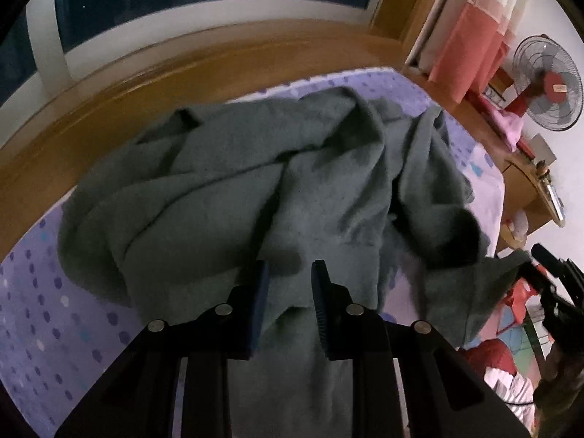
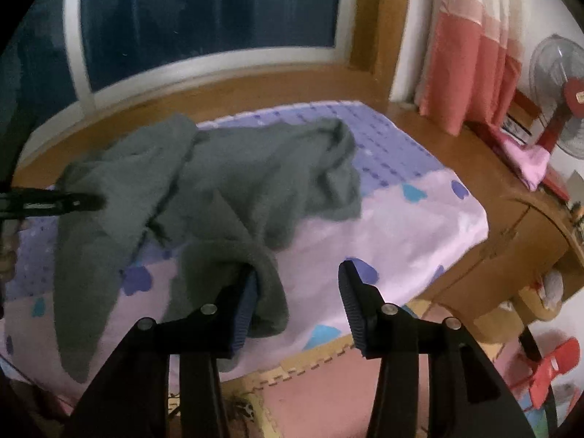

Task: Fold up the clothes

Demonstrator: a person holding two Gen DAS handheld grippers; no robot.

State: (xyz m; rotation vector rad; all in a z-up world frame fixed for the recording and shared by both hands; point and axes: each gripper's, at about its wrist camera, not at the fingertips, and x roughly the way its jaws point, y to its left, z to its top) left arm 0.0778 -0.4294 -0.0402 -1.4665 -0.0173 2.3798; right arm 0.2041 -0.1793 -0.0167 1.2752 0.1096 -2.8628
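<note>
Left gripper [image 1: 290, 273] is hanging over the grey garment [image 1: 255, 182], fabric lying between its narrow jaws; whether it pinches, I cannot tell. Right gripper [image 2: 297, 273] is standing released, a cuff draping at 9 o'clock. Garment is lying crumpled on the bed [image 2: 419, 219].

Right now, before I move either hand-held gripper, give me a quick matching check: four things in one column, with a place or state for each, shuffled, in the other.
Column A
1. grey garment
2. curtain
3. fan
4. right hand-held gripper

Column B
a. pink and white, hanging
b. jaws apart, cloth draped over one finger
c. crumpled on the spotted purple bedsheet
d. standing at the far right, red hub

Pairs: 1-c, 2-a, 3-d, 4-b
</note>
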